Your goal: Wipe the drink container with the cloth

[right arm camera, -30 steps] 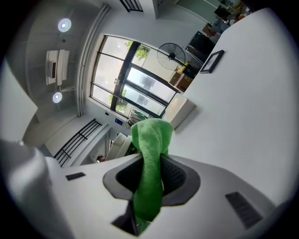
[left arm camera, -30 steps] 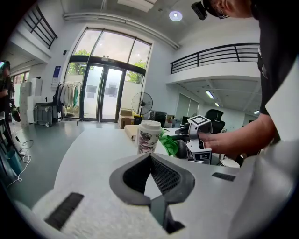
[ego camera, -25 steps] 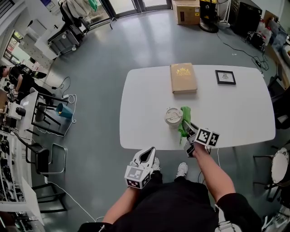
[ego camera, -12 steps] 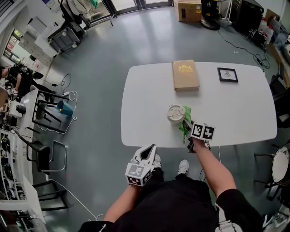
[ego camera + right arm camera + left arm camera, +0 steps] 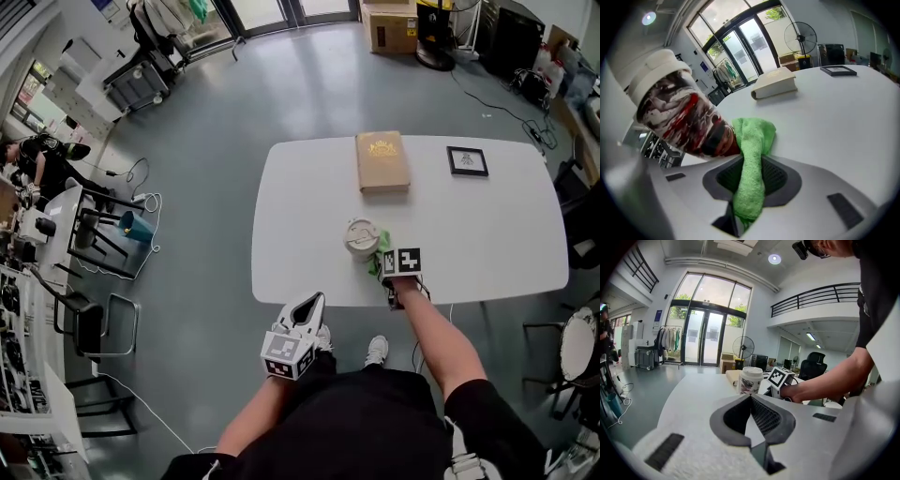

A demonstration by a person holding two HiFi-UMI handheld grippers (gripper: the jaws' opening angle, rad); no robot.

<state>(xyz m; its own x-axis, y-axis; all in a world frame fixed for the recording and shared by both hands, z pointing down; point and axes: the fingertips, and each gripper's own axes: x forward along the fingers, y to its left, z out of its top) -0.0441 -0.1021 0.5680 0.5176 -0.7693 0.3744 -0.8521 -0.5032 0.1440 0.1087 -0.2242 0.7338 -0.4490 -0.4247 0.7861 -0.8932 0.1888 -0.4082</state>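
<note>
— Over the last second my right gripper (image 5: 749, 190) has swung in toward the cup from the near edge of the table; its jaws are clamped on the green cloth (image 5: 752, 150), which stands up between them in a fold.

— And the cloth has reached the cup?

— Yes; the free end of the fold now presses on the lower right side of the lidded paper cup (image 5: 677, 110), where before it lay looser beside it; from the head view the cup (image 5: 361, 237) stands upright near the front of the white table (image 5: 487, 234), the cloth just to its right.

— So the wiping has begun?

— I judge it is only starting; contact is made low on one side, and the rest of the wall and the lid look untouched.

— What about your other hand?

— My left gripper (image 5: 751, 416) hangs off the table's near edge, about where it was; its jaws are together on nothing; the cup is unsteadied, so a hard push might tip it.

— Anything in the way?

— No; the tan book (image 5: 382, 161) and the small picture frame (image 5: 467, 160) lie well apart at the far side.
</note>
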